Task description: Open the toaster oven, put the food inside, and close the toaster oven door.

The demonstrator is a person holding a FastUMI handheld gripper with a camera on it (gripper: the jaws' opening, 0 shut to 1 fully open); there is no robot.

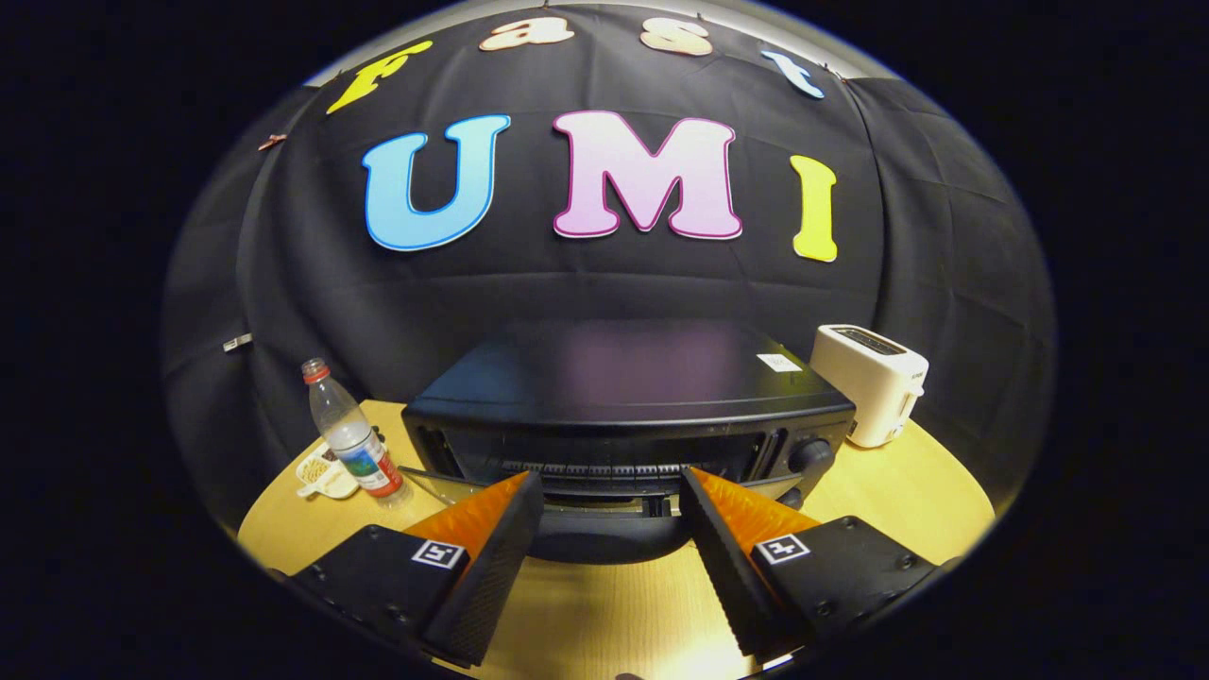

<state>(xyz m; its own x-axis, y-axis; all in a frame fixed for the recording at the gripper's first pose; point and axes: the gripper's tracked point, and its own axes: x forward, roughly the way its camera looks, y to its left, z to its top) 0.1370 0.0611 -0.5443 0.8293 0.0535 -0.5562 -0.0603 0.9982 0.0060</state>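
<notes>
Bottle: upright on the tabletop, beside a food dish.
Toaster oven: door dropped open just ahead.
Tongs: released, spread, holding nothing, fronting the opening.
Toaster: parked aside.

Tongs spread apart, empty, tips just short of black toaster oven; oven door lowered. Water bottle left, white toaster right, on wooden worktop.

A water bottle stands on the wooden table beside a small dish; a white toaster sits opposite.
</notes>
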